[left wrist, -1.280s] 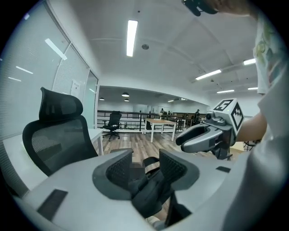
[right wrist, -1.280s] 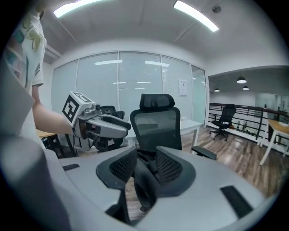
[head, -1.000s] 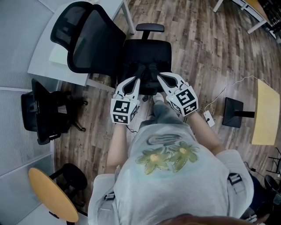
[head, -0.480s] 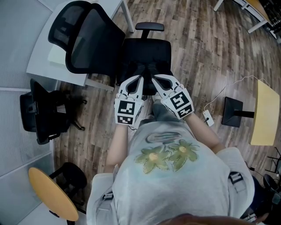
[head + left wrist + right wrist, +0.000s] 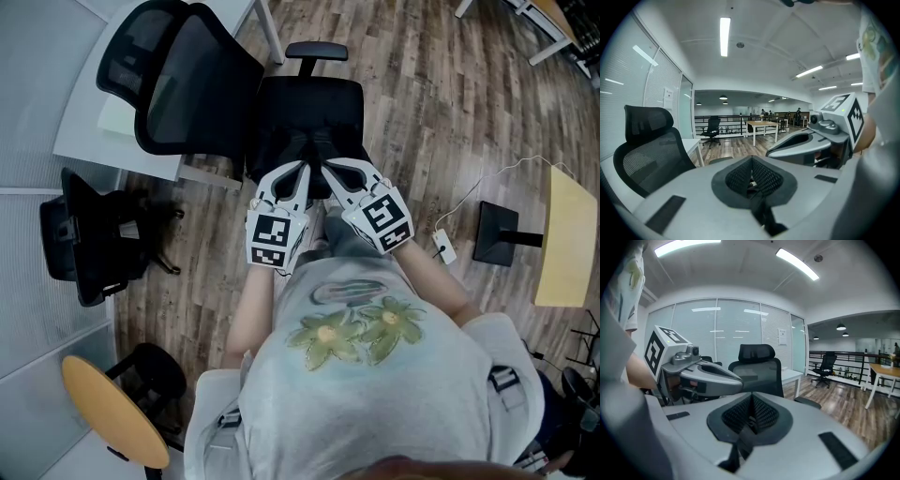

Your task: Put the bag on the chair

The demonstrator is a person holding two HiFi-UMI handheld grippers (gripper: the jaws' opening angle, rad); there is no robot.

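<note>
Plainly, left hand-held gripper (image 5: 302,171) and right hand-held gripper (image 5: 330,169) clamp black bag straps (image 5: 761,213).

Black mesh chair (image 5: 187,84), wood-plank floor (image 5: 422,112)

We are logging the chair (image 5: 323,103) standing straight ahead, with the desk (image 5: 98,141) lying beyond its left side. The bag (image 5: 314,150) is sitting at the seat's near edge. The left gripper (image 5: 300,171) and right gripper (image 5: 329,170) are hanging side by side just before it, each gripping a strap (image 5: 761,214). A second chair (image 5: 84,234) is standing far left, with a round stool (image 5: 112,412) nearer us. A stand (image 5: 497,239) and a tabletop (image 5: 565,239) are lying to the right.
</note>
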